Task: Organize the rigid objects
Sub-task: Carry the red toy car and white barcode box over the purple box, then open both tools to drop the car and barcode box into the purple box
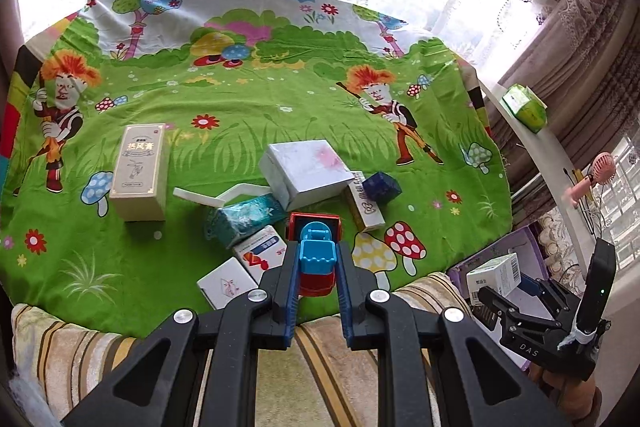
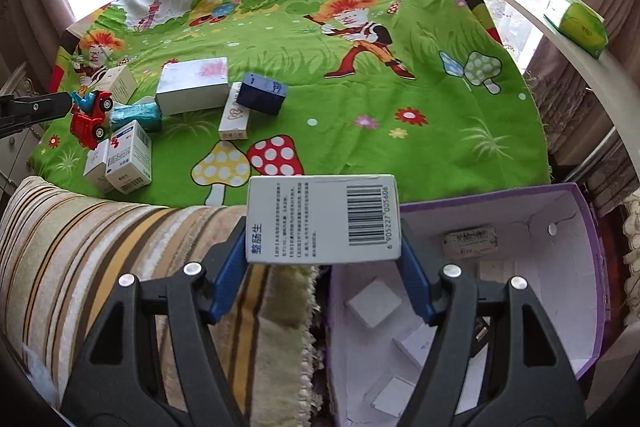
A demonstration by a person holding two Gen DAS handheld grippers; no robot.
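Two grippers, both loaded. We see the left gripper (image 1: 318, 267) clamped on a red and blue toy truck (image 1: 316, 259), lifted above the near edge of the green cartoon cloth (image 1: 280, 107). Right gripper (image 2: 322, 227) grips a white barcode box (image 2: 322, 219) by its ends, beside the open purple box (image 2: 588, 227) holding several small white boxes. More boxes lie clustered on the cloth.

Red-and-blue toy truck (image 1: 316, 263), white barcoded box (image 2: 322, 219), seemingly purple bin (image 2: 592, 239).
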